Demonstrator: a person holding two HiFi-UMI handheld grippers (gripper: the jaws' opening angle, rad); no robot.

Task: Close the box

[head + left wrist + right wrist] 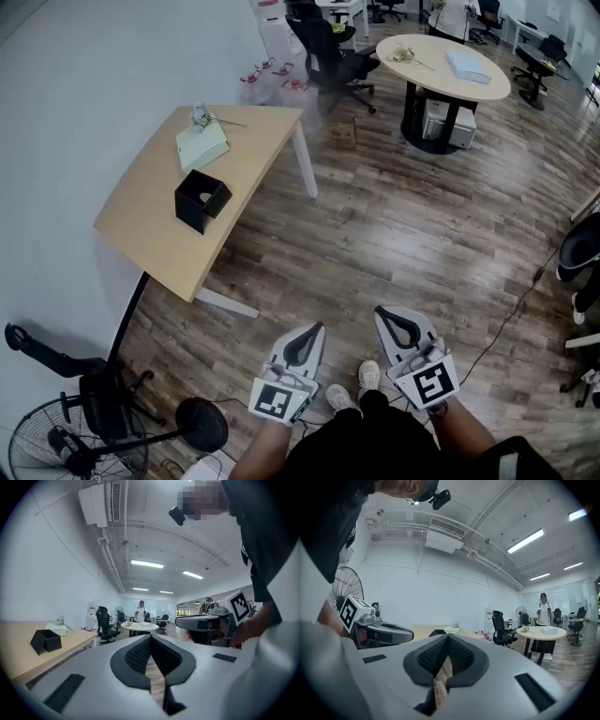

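The black box (201, 201) stands open-topped on the light wooden table (155, 234) at the left, well ahead of me. It shows again as a small dark box (46, 641) at the left of the left gripper view, and only as a dark sliver (436, 633) in the right gripper view. My left gripper (315, 328) and right gripper (384, 313) hang side by side over the wood floor near my feet, far from the table. Both are shut, with nothing between the jaws (150, 637) (446, 637).
A pale green flat box (202, 145) with a flower lies farther back on the same table. A round table (455, 66) and a black office chair (328, 47) stand beyond. A floor fan (56, 450) sits at the lower left. A person (140, 611) stands far off.
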